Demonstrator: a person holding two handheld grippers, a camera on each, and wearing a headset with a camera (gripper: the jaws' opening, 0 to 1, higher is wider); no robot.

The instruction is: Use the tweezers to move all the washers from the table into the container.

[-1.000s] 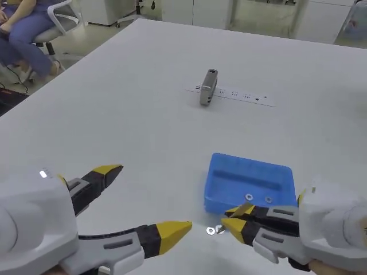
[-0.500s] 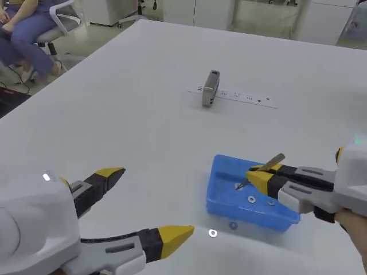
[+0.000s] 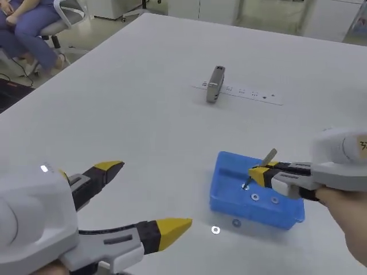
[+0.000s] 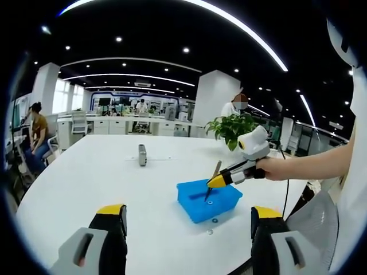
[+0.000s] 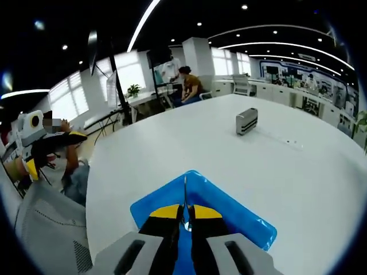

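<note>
- Between the jaws of the right gripper [image 3: 258, 175]: tweezers [image 3: 259, 168], clamped in a narrow grip with the tips angled down. Whether a washer is pinched at the tips cannot be told.
- Directly beneath the tips: blue container [image 3: 229, 201], set on the table [image 3: 143, 114].
- Beside the tips, on the container floor: two delivered washers [image 3: 255, 197], counted as done.
- Just outside the container wall, below the tips: two loose washers [image 3: 215, 230] lying on the table, not yet fetched. The task is judged to be about half complete.
- Well apart from the tweezers: left gripper [image 3: 148, 196], jaws spread wide, nothing held.
- Farthest from the tool: grey block [image 3: 215, 84], not involved.
</note>
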